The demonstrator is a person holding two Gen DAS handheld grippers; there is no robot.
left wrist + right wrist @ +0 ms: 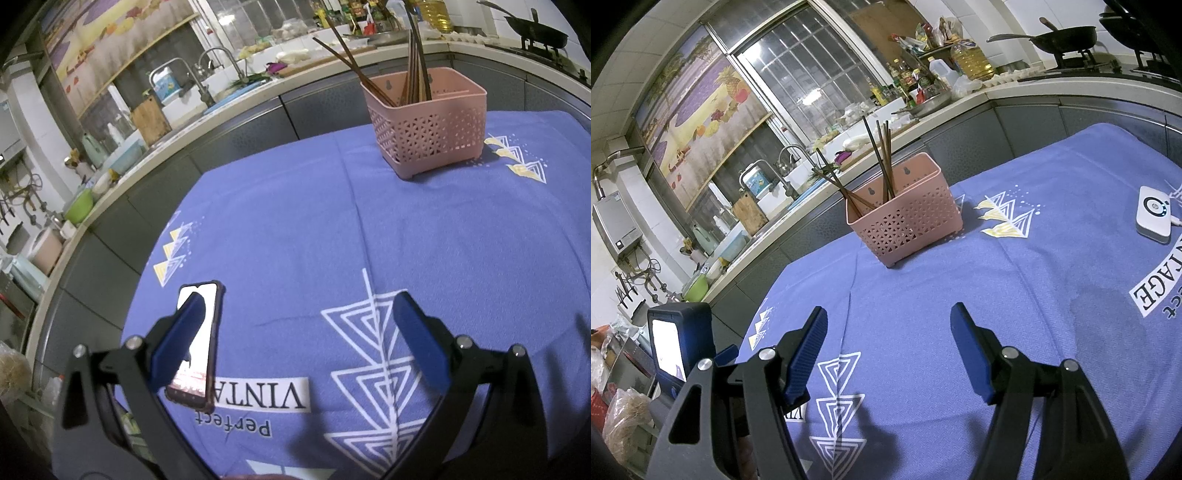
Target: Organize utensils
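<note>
While both tongs hang spread and empty, left gripper [299,325] by the phone [197,345], right gripper [888,345] over bare cloth [960,277], chopsticks [882,162] already stand in the pink basket [905,221]; careless reach could tip it.

A home kitchen under dim, cool indoor light. A table covered by a blue patterned cloth [960,295] stands near a long pale countertop [1027,94] with grey cabinet fronts [236,136] below. A barred window [809,70] sits above the counter, beside a fruit-and-lavender wall picture [701,107]. A chrome tap [218,70] rises over the sink. A dark wok [1067,37] rests on the stove. A white water heater [615,225] hangs on the tiled wall [639,48].
</note>
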